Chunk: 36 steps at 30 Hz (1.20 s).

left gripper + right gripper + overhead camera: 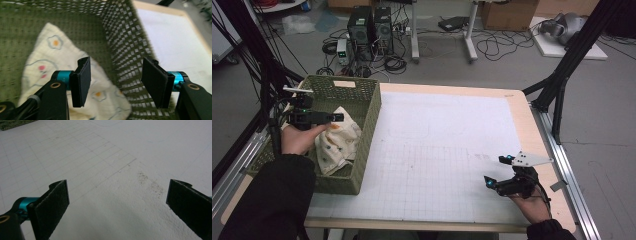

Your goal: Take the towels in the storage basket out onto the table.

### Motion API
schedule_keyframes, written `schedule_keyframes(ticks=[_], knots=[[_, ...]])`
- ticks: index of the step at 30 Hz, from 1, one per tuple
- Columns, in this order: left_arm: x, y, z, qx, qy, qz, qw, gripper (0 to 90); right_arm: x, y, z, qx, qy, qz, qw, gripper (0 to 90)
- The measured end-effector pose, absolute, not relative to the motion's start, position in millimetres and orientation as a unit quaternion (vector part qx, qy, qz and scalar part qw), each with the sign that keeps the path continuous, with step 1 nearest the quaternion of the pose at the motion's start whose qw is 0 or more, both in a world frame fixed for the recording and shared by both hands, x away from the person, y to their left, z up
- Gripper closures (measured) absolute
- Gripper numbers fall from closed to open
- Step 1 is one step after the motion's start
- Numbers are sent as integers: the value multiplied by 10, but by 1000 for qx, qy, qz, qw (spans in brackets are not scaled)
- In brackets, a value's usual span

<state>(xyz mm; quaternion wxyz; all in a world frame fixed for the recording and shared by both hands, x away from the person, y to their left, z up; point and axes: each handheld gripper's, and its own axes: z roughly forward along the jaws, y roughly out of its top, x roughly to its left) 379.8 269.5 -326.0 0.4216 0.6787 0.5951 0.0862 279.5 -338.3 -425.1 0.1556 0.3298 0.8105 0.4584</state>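
Observation:
A cream cloth [338, 144] printed with fried eggs lies crumpled inside a green woven basket [371, 107] at the table's left edge. My left gripper [337, 117] hovers over the cloth inside the basket, held by a hand in a black sleeve. In the left gripper view its jaws stand open [117, 80] with nothing between the pads; the cloth [50, 55] lies below them and the basket wall [125, 37] rises just ahead. My right gripper [496, 170] rests low over the white mat near the front right, open [117, 205], with bare mat between its pads.
A white gridded mat [442, 145] covers most of the wooden table. Dark smudges [152, 186] mark the mat ahead of the right gripper. Beyond the table, computer towers [369, 30], cables and boxes sit on the floor. Black frame struts [562, 75] stand at the right.

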Motion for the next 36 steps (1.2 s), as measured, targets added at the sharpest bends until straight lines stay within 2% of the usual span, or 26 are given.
schedule_keyframes(ticks=[2,6,12,22,30,36], knots=[[3826,2694,-3293,685,604,115,389,391,2795,-3379,-4253,330,811,457,154,36],[3872,2686,-3356,696,614,138,345,378,2798,-3378,-4253,329,812,457,154,36],[3955,2661,-3486,704,632,151,286,375,2804,-3372,-4258,327,813,456,153,36],[4027,2626,-3648,732,628,122,234,418,2808,-3364,-4262,326,814,457,150,36],[4060,2532,-3809,768,608,69,188,396,2808,-3358,-4261,325,815,457,149,36],[4068,2465,-3901,786,594,65,159,415,2809,-3353,-4262,324,815,456,148,36]])
